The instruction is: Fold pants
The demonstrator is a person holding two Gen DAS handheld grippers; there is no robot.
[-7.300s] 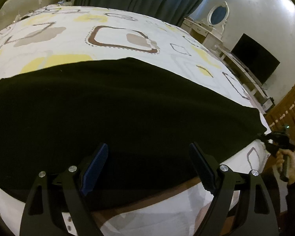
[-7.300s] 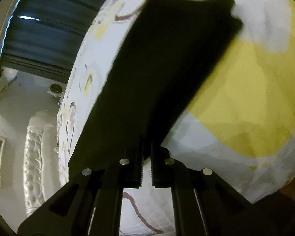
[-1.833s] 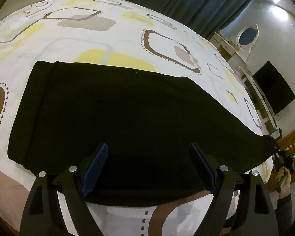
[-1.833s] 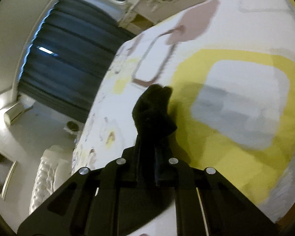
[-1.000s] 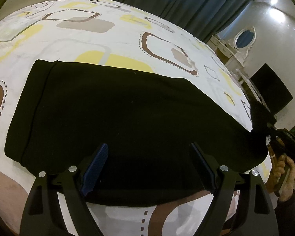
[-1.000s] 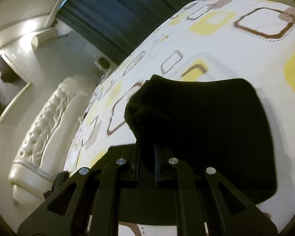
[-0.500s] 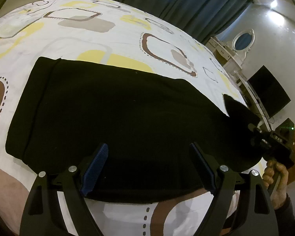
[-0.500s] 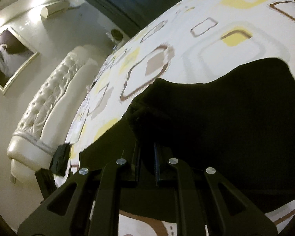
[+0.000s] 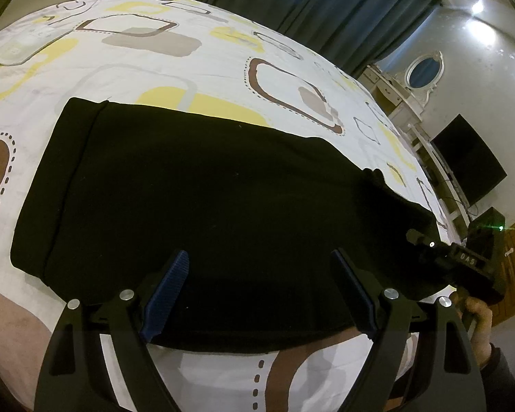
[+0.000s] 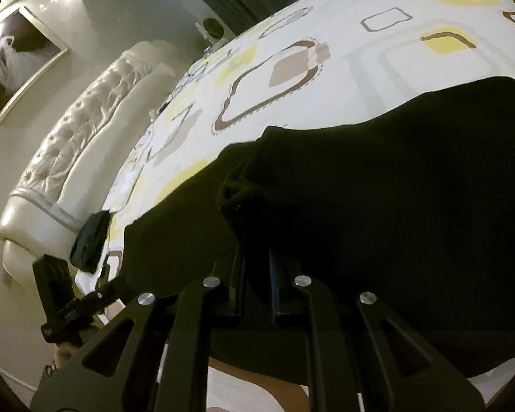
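Note:
Black pants (image 9: pixel 206 206) lie flat across the patterned bed sheet (image 9: pixel 189 68), waistband (image 9: pixel 61 189) at the left. My left gripper (image 9: pixel 261 274) hovers open over their near edge, with nothing between its blue pads. At the right, my right gripper (image 9: pixel 416 237) is shut on the bunched leg end and holds it lifted and doubled back over the pants. In the right wrist view the right gripper (image 10: pixel 257 257) pinches that bunched cloth (image 10: pixel 243 185), and the rest of the pants (image 10: pixel 395 206) spreads beyond it.
The bed's near edge runs just under both grippers. A white tufted headboard (image 10: pixel 68 144) stands at the far left end, dark curtains (image 9: pixel 326 10) behind the bed, and a dresser with an oval mirror (image 9: pixel 422 72) and a TV (image 9: pixel 470 161) at the right.
My right gripper has carried the leg end up off the bed's right end and leftward over the pants, starting a fold. The left gripper has stayed open in place.

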